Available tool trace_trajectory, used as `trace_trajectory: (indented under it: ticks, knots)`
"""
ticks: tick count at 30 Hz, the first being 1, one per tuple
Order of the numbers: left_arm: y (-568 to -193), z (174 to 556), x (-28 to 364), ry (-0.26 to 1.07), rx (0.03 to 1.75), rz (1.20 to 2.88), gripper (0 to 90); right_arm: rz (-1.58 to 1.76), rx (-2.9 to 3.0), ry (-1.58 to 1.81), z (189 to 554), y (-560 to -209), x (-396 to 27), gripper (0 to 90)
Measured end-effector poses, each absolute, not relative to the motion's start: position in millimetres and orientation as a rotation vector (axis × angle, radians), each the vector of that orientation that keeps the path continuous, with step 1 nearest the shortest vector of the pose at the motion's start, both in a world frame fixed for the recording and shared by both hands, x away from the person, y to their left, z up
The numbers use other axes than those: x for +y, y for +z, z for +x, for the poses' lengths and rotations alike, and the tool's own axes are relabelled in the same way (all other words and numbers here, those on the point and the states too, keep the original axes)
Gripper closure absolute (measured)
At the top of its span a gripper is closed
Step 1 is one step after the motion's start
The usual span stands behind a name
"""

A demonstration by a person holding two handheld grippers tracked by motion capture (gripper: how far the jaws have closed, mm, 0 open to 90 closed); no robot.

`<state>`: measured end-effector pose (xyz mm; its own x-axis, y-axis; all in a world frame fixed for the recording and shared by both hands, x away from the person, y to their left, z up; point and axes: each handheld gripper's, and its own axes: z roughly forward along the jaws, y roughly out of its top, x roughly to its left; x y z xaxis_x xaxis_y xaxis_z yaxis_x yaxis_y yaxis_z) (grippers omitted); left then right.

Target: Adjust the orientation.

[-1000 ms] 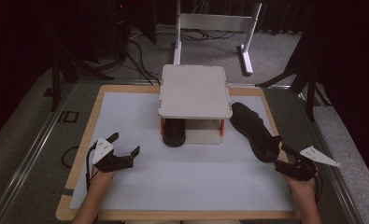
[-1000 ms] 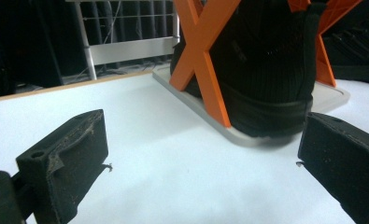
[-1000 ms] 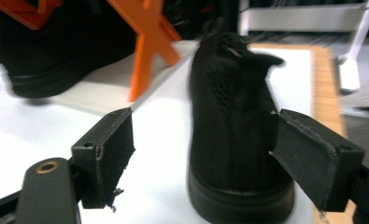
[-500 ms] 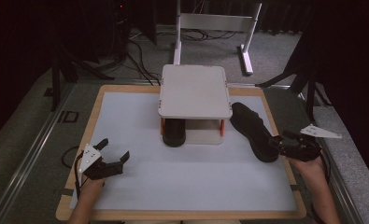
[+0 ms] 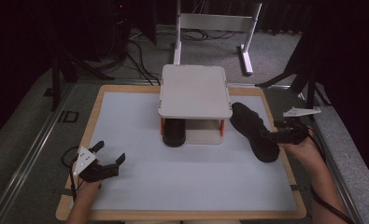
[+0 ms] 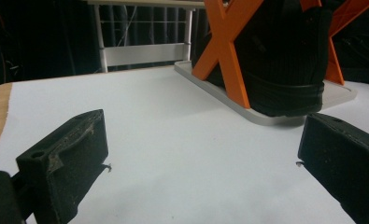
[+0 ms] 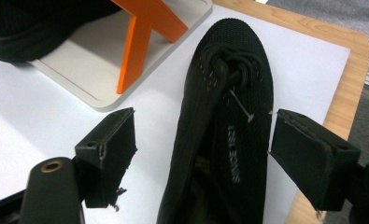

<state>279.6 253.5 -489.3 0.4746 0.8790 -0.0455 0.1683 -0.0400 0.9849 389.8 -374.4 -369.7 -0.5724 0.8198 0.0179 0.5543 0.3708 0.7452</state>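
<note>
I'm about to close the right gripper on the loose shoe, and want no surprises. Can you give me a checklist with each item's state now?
1. right gripper jaws open: ok.
2. loose black shoe between those jaws, heel end nearest: ok.
3. Pads pressing on the shoe: not ok, gaps show on both sides.
4. Shoe lying flat on the white mat, sole down: ok.
5. Shoe apart from the small rack beside it: ok.
6. left gripper open and well away, over bare mat: ok.
</note>
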Motion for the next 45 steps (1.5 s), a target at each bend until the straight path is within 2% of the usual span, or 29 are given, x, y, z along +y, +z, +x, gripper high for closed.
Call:
trace_trajectory:
  ticks: [19,26,39,42,43,45]
  knots:
    - [-490,279,255,0.734,0.944,1.507,2.1,1.313,2.529,0.601,448,-369,-348,27.2]
    - [-490,279,255,0.732,0.937,1.510,2.1,1.328,2.538,0.464,459,-372,-340,33.6]
    - [-490,279,255,0.733,0.935,1.508,2.1,1.375,2.574,0.404,472,-384,-336,56.3]
    - [-490,278,255,0.733,0.934,1.509,2.1,1.323,2.611,0.380,473,-384,-333,66.0]
    - [-490,278,255,0.732,0.933,1.508,2.1,1.324,2.627,0.379,474,-383,-332,73.2]
    - [-490,278,255,0.730,0.934,1.501,2.1,1.302,2.634,0.345,473,-381,-328,81.2]
